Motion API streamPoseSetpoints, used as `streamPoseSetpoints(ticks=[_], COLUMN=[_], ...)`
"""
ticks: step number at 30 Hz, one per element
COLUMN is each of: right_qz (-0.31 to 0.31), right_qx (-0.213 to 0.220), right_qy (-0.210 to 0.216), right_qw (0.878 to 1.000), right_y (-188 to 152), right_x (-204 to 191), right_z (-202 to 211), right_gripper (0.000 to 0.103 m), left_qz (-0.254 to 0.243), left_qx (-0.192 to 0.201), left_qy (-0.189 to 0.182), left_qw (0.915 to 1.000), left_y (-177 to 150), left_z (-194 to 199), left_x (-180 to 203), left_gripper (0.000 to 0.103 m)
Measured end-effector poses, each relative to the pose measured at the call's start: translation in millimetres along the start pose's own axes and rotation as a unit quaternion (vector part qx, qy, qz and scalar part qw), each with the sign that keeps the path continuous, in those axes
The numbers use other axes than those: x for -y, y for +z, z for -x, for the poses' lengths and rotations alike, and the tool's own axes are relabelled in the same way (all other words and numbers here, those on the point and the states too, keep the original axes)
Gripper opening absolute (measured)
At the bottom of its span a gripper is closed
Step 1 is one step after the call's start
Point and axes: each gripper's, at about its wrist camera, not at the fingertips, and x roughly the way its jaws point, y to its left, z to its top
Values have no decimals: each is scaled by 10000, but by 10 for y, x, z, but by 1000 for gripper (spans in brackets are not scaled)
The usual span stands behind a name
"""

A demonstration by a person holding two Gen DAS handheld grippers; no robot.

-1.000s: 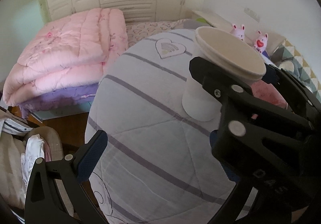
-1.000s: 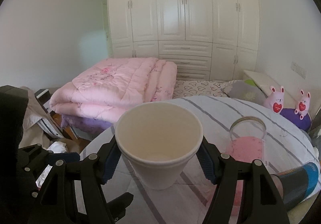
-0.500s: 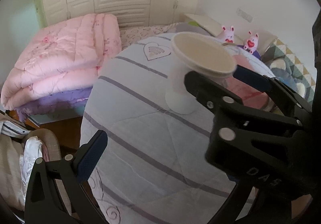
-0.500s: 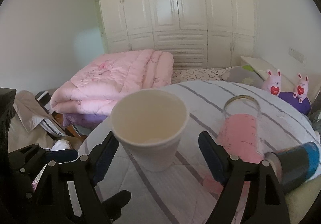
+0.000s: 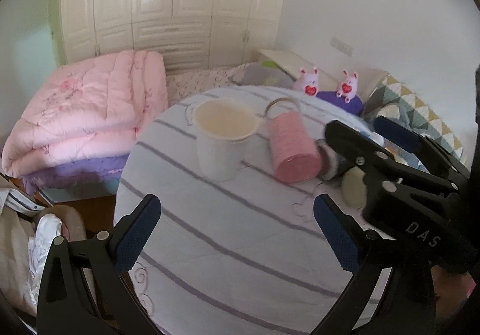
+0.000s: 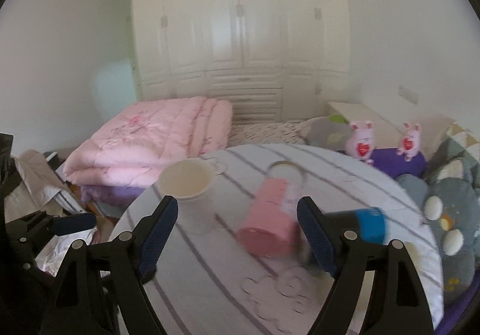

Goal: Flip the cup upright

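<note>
One white cup (image 5: 223,140) stands upright, mouth up, on striped round table (image 5: 228,233): flip looks done. Right gripper (image 6: 237,233) spread wide, empty, short of cup. Left gripper (image 5: 237,233) likewise spread, empty. Pink tumbler (image 5: 292,149) lies on side beside cup. Left: withdraw only.

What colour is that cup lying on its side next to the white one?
Pink, with a clear rim; clearest in the left wrist view.

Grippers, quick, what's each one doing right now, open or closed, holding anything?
Left gripper: open, holding nothing.
Right gripper: open, holding nothing; the white cup stands upright on the table, apart from it.
</note>
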Motion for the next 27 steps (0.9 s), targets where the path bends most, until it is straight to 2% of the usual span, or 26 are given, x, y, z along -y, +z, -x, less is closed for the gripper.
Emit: streamPoseSetpoints(ticks=[6, 13, 18, 22, 27], right_qz=[-206, -336, -343, -311, -218], right_qx=[-80, 372, 677, 692, 785], right_qy=[-599, -972, -989, -984, -1038], right_qw=[9980, 9940, 9922, 9922, 9913], right_y=[7, -94, -206, -299, -395], right_x=[312, 588, 657, 673, 670], right_z=[267, 655, 829, 893, 943], right_gripper=[83, 83, 86, 86, 86], left_qz=[37, 116, 111, -46, -215], left_qx=[118, 841, 980, 993, 1206], left_qy=[39, 208, 319, 476, 674], left_qw=[9999, 9962, 9946, 9939, 9902], left_y=[-21, -30, -35, -69, -117], left_z=[105, 388, 448, 435, 489], left_x=[257, 428, 529, 625, 744], left_gripper=[103, 103, 103, 103, 103])
